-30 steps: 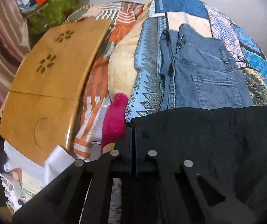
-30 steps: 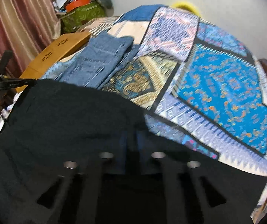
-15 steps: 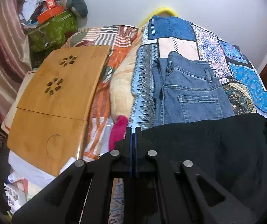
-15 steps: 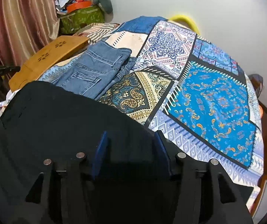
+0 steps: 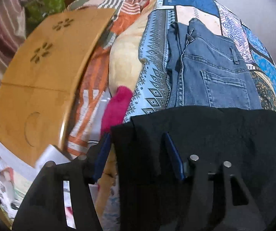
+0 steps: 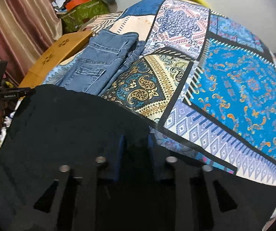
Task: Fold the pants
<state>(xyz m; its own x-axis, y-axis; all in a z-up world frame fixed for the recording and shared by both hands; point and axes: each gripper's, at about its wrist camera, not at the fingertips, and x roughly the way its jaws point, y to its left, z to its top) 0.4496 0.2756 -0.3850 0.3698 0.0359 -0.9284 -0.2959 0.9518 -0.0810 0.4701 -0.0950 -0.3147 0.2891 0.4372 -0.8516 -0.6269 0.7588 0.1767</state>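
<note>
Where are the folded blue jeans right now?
The folded blue jeans lie on the patchwork bedspread, just beyond the black pants; the wooden lap desk sits off to their left in both wrist views.

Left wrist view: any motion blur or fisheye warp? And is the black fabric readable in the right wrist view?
Left wrist view: the wooden tray is smeared by motion blur, the folded jeans stay fairly sharp; strong barrel distortion curves the bedspread. Right wrist view: sharper, bedspread pattern crisp, but the black pants are underexposed, with almost no visible folds or texture.
</note>
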